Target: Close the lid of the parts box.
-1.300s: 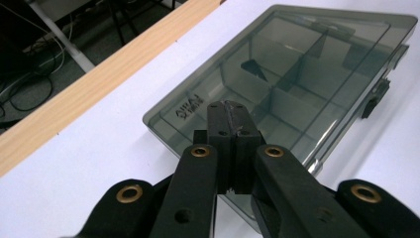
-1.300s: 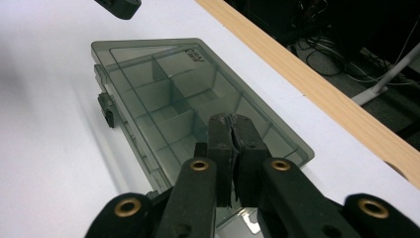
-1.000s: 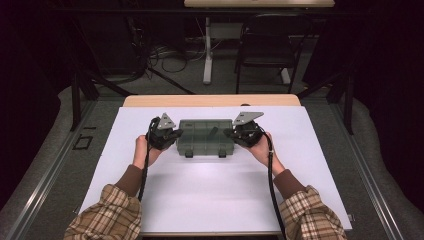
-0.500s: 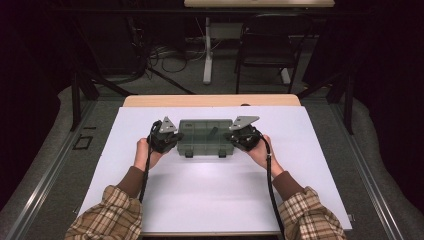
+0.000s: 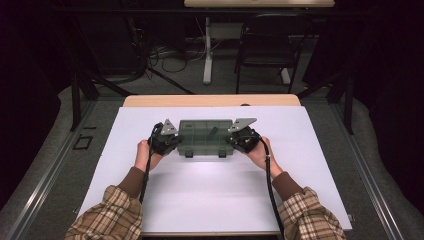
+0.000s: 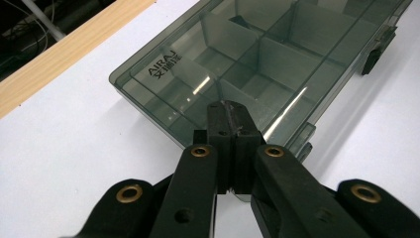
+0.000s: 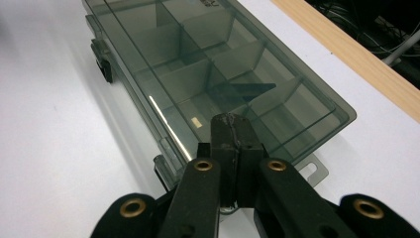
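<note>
The smoky organizer box [image 5: 205, 137] lies near the bench's far edge. Both claws, left gripper [image 6: 229, 115] and right gripper [image 7: 232, 128], are fully closed (holding nothing), pressing its lid; next, probably the latches.

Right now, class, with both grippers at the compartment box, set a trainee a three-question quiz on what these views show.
1. True or false: the lid of the smoky compartment box is closed.
2. How do the jaws of the left gripper stand? A) wide open B) shut together C) clamped on a latch
3. Fill in: the box lies on a ___ sheet that covers the wooden table.

Key
1. True: the lid lies flat over the dividers.
2. B: the jaws meet over the box's end, as do those of the right gripper at the opposite end.
3. White.
</note>
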Available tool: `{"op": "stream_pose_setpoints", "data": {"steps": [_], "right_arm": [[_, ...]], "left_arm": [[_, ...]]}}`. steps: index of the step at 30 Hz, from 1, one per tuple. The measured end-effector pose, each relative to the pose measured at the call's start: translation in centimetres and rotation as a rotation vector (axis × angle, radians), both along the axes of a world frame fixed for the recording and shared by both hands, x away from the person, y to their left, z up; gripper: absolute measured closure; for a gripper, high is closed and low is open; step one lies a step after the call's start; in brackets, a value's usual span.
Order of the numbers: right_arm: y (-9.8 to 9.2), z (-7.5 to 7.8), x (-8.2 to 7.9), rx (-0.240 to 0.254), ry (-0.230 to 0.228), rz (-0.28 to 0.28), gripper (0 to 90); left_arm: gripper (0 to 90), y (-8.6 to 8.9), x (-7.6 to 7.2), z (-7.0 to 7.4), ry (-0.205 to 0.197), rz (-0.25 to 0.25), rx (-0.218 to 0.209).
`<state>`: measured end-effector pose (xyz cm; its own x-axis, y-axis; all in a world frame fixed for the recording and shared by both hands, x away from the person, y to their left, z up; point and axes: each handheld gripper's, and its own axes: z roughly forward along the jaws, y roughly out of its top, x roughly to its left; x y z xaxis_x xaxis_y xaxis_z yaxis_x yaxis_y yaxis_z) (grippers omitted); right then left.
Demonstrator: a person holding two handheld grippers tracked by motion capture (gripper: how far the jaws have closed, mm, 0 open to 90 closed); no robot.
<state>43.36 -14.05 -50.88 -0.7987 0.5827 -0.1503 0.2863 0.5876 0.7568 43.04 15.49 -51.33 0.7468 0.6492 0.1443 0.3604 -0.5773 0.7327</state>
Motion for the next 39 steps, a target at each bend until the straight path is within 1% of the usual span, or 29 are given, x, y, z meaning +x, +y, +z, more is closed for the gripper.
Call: {"op": "stream_pose_setpoints", "data": {"steps": [2, 4, 5, 9, 11, 17, 19, 20, 24, 29, 31, 32, 33, 34, 36, 39], "right_arm": [[0.0, -0.2, 0.1, -0.004, 0.004, 0.002, 90.0], [0.1, -0.5, 0.2, -0.015, 0.013, 0.002, 90.0], [0.1, -0.6, 0.2, -0.01, 0.015, 0.001, 90.0], [0.1, -0.6, 0.2, -0.01, 0.017, 0.001, 90.0], [0.1, -0.7, 0.2, -0.023, 0.026, 0.002, 90.0], [0.1, -0.8, 0.2, -0.015, 0.027, 0.002, 90.0], [0.2, -1.0, 0.3, -0.028, 0.036, 0.0, 90.0], [0.1, -1.0, 0.3, -0.018, 0.037, 0.0, 90.0], [0.0, -1.0, 0.4, -0.005, 0.047, 0.0, 90.0], [-0.1, -1.0, 0.5, -0.001, 0.056, -0.003, 90.0], [-0.2, -1.1, 0.5, 0.009, 0.063, -0.006, 90.0], [-0.2, -1.1, 0.5, 0.014, 0.065, -0.009, 90.0], [-0.2, -1.1, 0.5, 0.012, 0.066, -0.01, 90.0], [-0.1, -1.1, 0.5, 0.009, 0.063, -0.008, 90.0], [-0.1, -1.1, 0.5, 0.006, 0.055, -0.006, 90.0], [-0.1, -1.1, 0.4, 0.006, 0.055, -0.009, 90.0]], "left_arm": [[90.0, 0.0, 0.0, -0.1, 0.006, -0.003, 0.004], [90.0, 0.0, 0.0, -0.2, 0.004, -0.003, 0.004], [90.0, 0.0, 0.0, -0.2, 0.004, -0.002, 0.003], [90.0, 0.0, 0.0, -0.3, 0.008, -0.005, 0.008], [90.0, -0.1, 0.0, -0.4, 0.013, -0.007, 0.017], [90.0, -0.1, 0.1, -0.5, 0.014, -0.01, 0.022], [90.0, -0.1, 0.1, -0.6, 0.017, -0.011, 0.022], [90.0, -0.1, 0.1, -0.6, 0.017, -0.012, 0.023], [90.0, -0.1, 0.1, -0.6, 0.018, -0.013, 0.021], [90.0, -0.1, 0.1, -0.6, 0.017, -0.013, 0.02], [90.0, -0.2, 0.1, -0.7, 0.028, -0.021, 0.008], [90.0, -0.3, 0.0, -0.8, 0.018, -0.015, 0.011], [90.0, -0.4, -0.1, -0.7, 0.012, -0.015, 0.024], [90.0, -0.4, -0.1, -0.7, 0.01, -0.013, 0.027], [90.0, -0.4, 0.0, -0.8, 0.011, -0.01, 0.019], [90.0, -0.4, -0.1, -0.8, 0.009, -0.005, 0.018]]}}
